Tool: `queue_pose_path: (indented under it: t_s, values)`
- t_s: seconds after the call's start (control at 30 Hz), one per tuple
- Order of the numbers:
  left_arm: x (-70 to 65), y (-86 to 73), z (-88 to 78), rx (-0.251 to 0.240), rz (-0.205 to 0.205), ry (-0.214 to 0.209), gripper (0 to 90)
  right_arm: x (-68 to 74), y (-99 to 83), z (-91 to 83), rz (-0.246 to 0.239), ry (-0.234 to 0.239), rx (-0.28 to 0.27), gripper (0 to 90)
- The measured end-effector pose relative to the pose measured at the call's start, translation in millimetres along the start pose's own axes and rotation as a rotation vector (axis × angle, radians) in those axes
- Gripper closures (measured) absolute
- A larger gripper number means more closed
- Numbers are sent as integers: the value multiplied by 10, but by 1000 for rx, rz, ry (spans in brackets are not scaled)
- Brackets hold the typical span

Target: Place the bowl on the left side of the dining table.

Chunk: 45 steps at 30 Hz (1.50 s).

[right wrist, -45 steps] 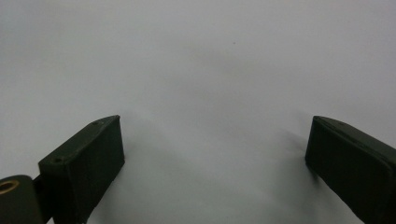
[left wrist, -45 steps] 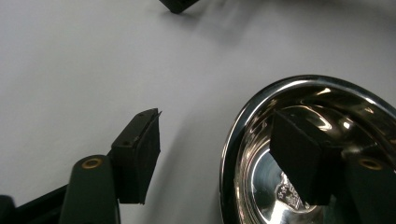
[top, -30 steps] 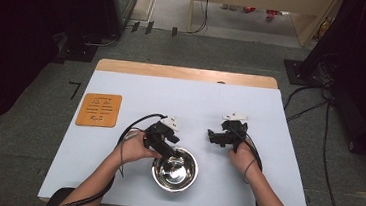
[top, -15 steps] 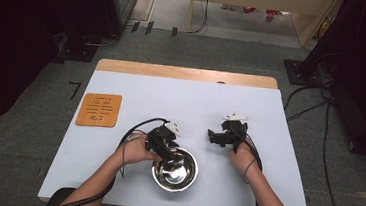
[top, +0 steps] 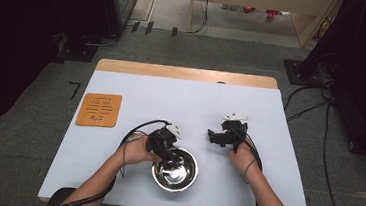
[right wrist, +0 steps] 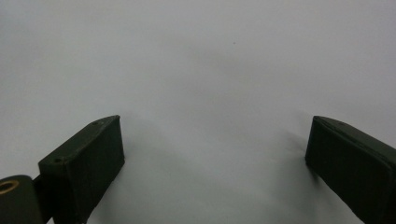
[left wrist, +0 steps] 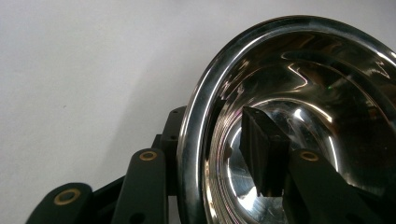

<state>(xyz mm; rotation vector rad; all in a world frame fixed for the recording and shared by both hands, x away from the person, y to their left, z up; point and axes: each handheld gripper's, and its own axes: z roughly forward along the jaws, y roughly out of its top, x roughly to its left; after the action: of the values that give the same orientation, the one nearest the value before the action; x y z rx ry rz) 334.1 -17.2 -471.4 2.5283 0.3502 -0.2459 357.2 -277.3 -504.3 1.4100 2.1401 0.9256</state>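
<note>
A shiny steel bowl point(top: 175, 170) stands on the white table near the front edge. My left gripper point(top: 168, 151) straddles the bowl's upper-left rim point(left wrist: 194, 121), with one jaw inside the bowl and the other outside. Its jaws have just been closing with the rim between them. A small gap still shows between the inner pad point(left wrist: 261, 154) and the bowl wall. My right gripper point(top: 214, 136) rests to the right of the bowl, pointing left. In the right gripper view it point(right wrist: 215, 158) stands wide open over bare table, holding nothing.
An orange square mat point(top: 99, 109) lies at the table's left side. A wooden strip point(top: 186, 73) runs along the far edge. Cables trail from both grippers toward the person's forearms, and there is free white surface beyond the grippers.
The left gripper has edged slightly toward the bowl and settled over its rim. The right hand and the bowl have kept still.
</note>
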Motion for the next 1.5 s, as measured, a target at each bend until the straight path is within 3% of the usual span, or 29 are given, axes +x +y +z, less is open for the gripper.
queue_pose_path:
  t_s: [0.33,0.5,0.8,0.97,1.2,1.5]
  values:
    - [40,-11,-22,19,-47,-7,745,0,0,-1,-1,0,1,41]
    - [82,-22,-31,27,-91,-47,792,-2,0,0,-3,0,-1,41]
    - [109,-41,-89,23,-105,-98,862,-2,0,-1,-4,-1,0,42]
    - [66,-13,-117,12,-103,-109,866,-1,0,0,-2,-1,-1,41]
    - [39,26,-120,32,-113,-107,864,-1,0,0,-2,-1,0,41]
    - [77,43,-185,16,-165,-128,865,0,0,0,-2,-1,-1,41]
